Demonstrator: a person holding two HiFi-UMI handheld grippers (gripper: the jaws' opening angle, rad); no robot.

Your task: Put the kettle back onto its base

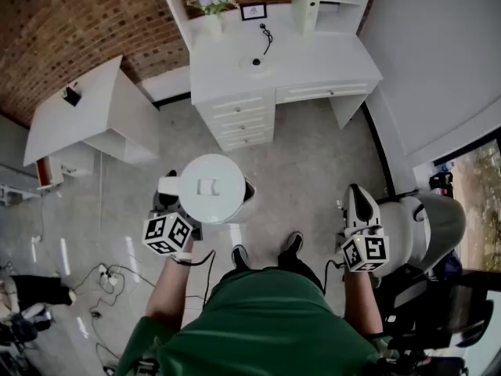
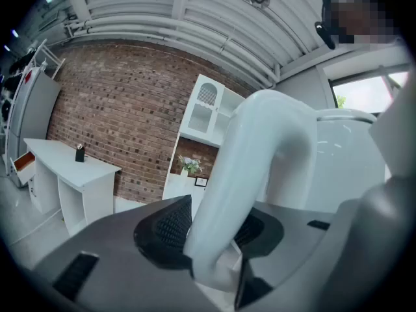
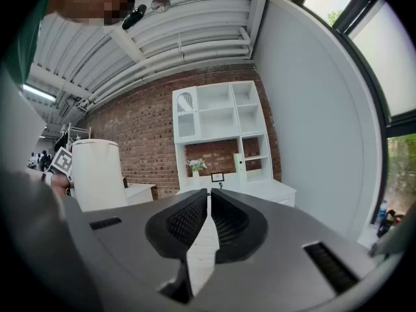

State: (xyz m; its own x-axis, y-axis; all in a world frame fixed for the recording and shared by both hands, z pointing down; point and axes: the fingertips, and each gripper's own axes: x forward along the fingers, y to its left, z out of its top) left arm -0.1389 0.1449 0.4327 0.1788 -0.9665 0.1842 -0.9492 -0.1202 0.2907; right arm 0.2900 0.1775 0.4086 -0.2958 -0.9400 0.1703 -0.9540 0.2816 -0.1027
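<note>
Seen from above in the head view, the white kettle [image 1: 211, 188] hangs over the floor in front of the person's feet. My left gripper [image 1: 174, 202] is shut on its handle [image 1: 171, 185]. In the left gripper view the arched white handle [image 2: 260, 161] runs between the black pads [image 2: 170, 229] of the left gripper [image 2: 211, 236], with the kettle body behind it. The round base [image 1: 256, 63] with its black cord [image 1: 268, 37] lies on the white desk [image 1: 313, 73] farther ahead. My right gripper [image 1: 356, 210] is shut and holds nothing. Its view [image 3: 209, 216] shows the kettle [image 3: 97, 174] off to the left.
The desk has drawers [image 1: 243, 120], and a vase of flowers [image 1: 211, 5] and a small picture frame [image 1: 253, 11] stand at its back. A white side table [image 1: 78, 116] is at the left, a chair [image 1: 423, 225] at the right. Cables [image 1: 102, 276] lie on the floor at the left.
</note>
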